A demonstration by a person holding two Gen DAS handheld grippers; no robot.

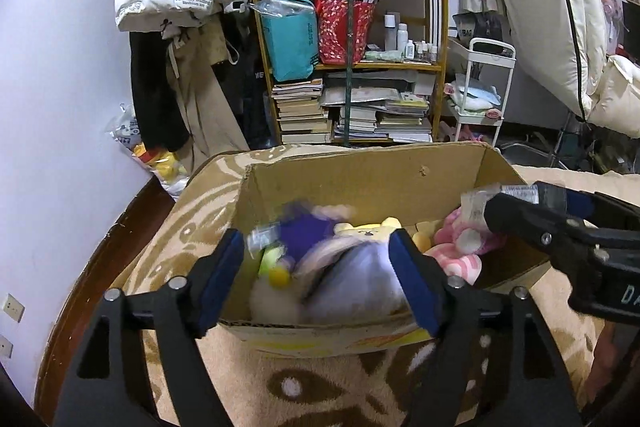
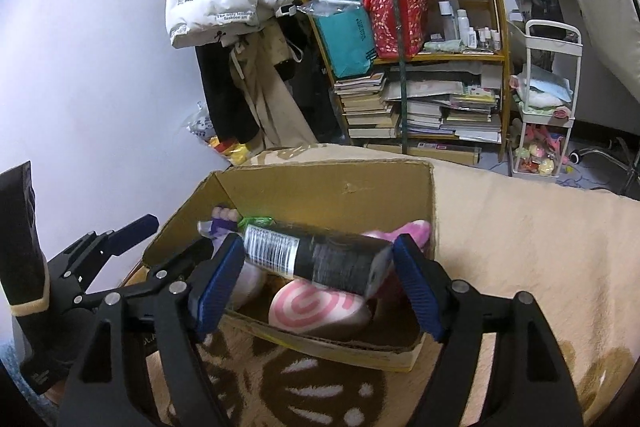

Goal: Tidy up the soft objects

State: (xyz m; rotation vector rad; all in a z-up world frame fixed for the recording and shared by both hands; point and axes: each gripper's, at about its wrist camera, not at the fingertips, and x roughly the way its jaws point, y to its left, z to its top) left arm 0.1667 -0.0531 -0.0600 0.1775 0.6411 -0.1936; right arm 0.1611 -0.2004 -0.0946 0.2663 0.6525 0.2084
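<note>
cluttered bedroom, where a cardboard box (image 1: 360,183) on a patterned blanket (image 2: 520,227) collects plush toys (image 1: 344,267) and a dark roll (image 2: 316,259), both left gripper (image 1: 318,279) and right gripper (image 2: 320,287) spread apart above, apparently letting them drop in.

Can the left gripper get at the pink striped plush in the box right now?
Probably not directly: the left gripper sits over the purple plush, and the right gripper hangs above the pink striped plush inside the cardboard box.

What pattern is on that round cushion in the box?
Pink and white spiral cushion, clearest in the right wrist view.
</note>
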